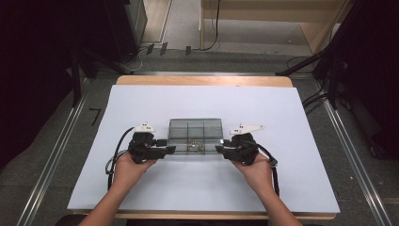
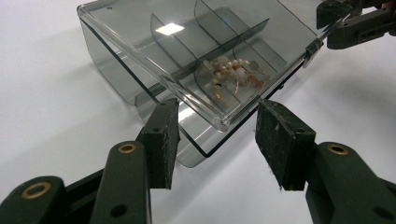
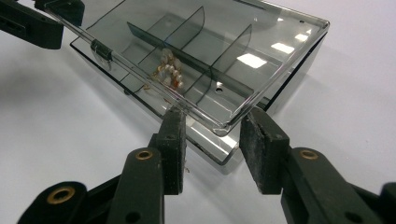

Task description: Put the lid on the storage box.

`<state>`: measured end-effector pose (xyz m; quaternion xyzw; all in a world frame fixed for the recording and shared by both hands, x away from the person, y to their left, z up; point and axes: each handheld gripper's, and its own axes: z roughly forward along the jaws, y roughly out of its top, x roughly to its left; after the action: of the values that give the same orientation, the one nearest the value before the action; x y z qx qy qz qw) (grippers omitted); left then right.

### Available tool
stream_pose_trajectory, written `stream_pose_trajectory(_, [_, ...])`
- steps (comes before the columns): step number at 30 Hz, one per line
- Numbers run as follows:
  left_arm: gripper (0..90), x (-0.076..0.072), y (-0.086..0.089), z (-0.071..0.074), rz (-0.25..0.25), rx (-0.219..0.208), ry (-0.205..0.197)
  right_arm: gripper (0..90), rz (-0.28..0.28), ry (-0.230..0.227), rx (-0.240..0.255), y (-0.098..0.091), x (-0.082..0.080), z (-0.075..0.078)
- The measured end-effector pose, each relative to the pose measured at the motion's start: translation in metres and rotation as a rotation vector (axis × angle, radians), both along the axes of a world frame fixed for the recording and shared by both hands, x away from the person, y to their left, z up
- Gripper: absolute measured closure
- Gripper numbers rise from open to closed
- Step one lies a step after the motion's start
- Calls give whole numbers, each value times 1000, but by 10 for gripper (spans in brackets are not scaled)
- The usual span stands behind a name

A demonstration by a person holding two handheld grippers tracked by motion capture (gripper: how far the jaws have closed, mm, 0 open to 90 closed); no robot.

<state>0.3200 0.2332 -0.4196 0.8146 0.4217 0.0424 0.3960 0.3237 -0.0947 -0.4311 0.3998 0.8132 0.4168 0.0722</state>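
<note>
Two hands at near edge of table, each holding one gripper. Left gripper and right gripper, jaws half open, each straddling one near corner of lid; whether pads press it, cannot tell. One clear box at table centre, six compartments, one cluster of beads in near middle compartment.

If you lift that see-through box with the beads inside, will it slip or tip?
The clear box looks like smooth, stiff plastic, so it may slip between the pads. It sits low and flat, so tipping seems unlikely. The beads lie loose and would probably slide if tilted.
</note>
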Motion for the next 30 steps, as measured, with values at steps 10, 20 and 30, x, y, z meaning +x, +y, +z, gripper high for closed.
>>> stream_pose_trajectory(10, [499,0,0,-4,3,-5,8,621,2,8,-6,1,-1,-2])
stream_pose_trajectory(20, [497,-1,-1,-7,-2,11,13,603,6,5,-20,1,-2,-4])
stream_pose_trajectory(30, [499,0,-1,-11,6,22,12,599,5,-4,-32,1,-3,-6])
